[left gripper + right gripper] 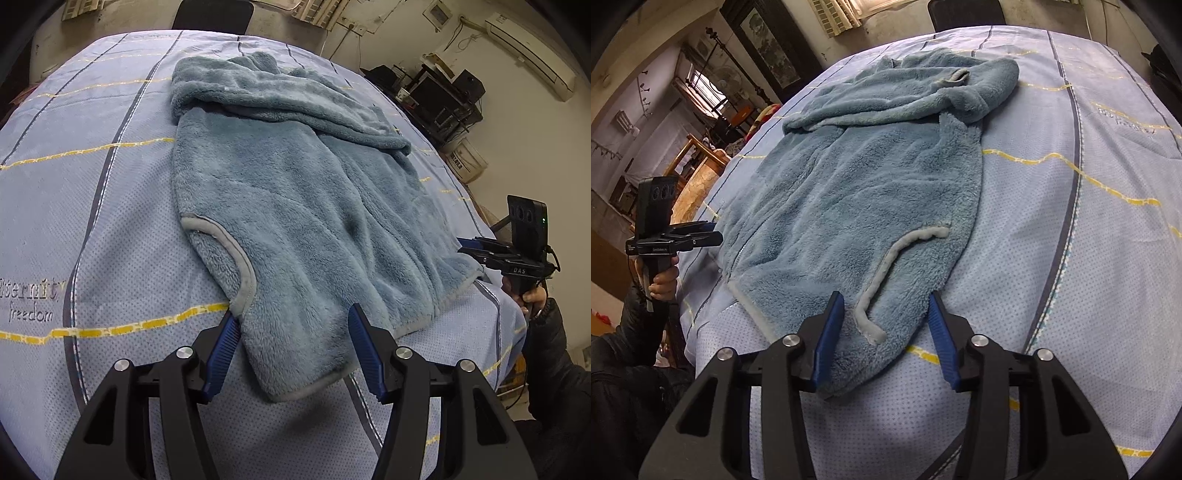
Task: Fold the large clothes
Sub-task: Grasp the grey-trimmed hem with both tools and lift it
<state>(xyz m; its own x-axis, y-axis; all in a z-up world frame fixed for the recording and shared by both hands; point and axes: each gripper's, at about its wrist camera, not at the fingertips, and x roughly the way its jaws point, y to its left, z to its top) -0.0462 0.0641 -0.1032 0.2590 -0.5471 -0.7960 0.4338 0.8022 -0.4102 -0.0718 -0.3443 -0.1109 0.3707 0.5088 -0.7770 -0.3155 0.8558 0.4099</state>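
Note:
A blue-grey fleece robe [295, 206] with grey trim lies spread on a light blue sheet [92, 184], its sleeves folded across the far end. My left gripper [291, 321] is open, its blue pads either side of one near hem corner, just above it. My right gripper [886, 306] is open over the other near hem corner of the robe [857, 192], beside a grey-trimmed pocket edge [886, 266]. Each gripper shows in the other's view: the right [480, 251], the left [701, 236].
The sheet [1071, 221] covers a bed or table with yellow and dark stripes. A black chair back [214, 14] stands at the far end. Shelves with electronics [436, 96] are to the right, wooden furniture [698, 162] to the left.

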